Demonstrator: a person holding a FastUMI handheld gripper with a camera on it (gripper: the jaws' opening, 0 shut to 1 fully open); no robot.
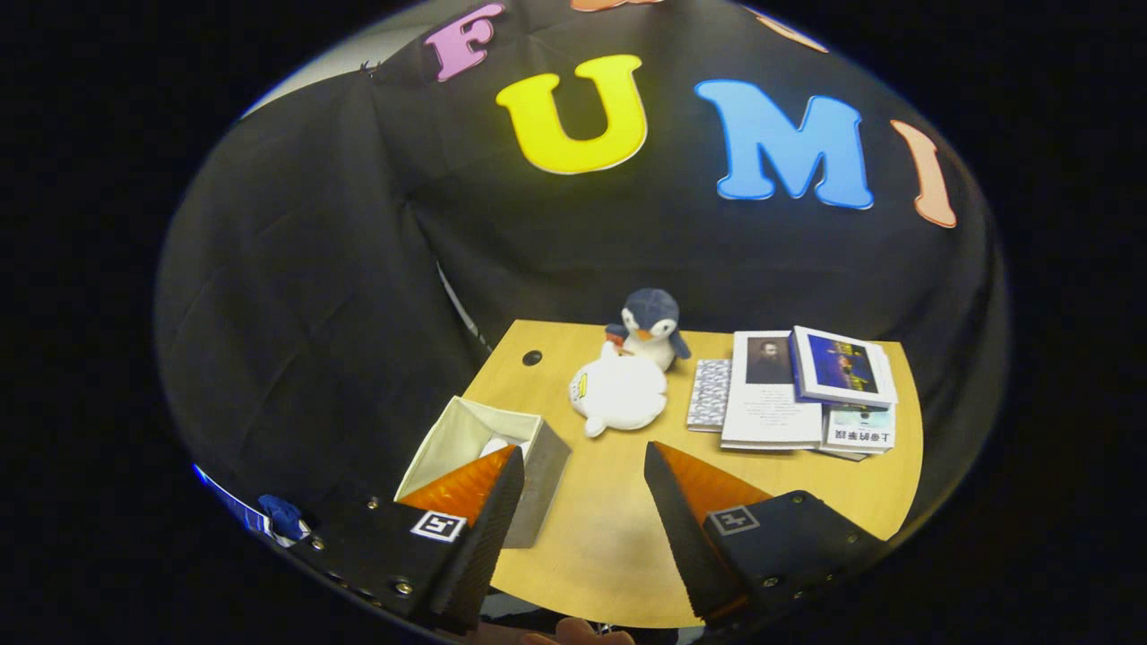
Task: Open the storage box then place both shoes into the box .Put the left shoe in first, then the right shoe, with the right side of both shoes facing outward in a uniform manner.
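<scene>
Fingers (511, 466) spread wide, holding nothing, above the wooden table (609, 528); storage box (475, 439) behind the left one, plush toys (627, 376) and books (797, 390) beyond.

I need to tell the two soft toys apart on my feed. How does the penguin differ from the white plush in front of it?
The penguin sits upright; the white plush lies flat on the table. The penguin is dark blue with a white face; the white plush is almost all white. The penguin stands farther from the open claw, the white plush nearer. Both are soft toys, touching, beyond the fingers, between the storage box and the books.
</scene>
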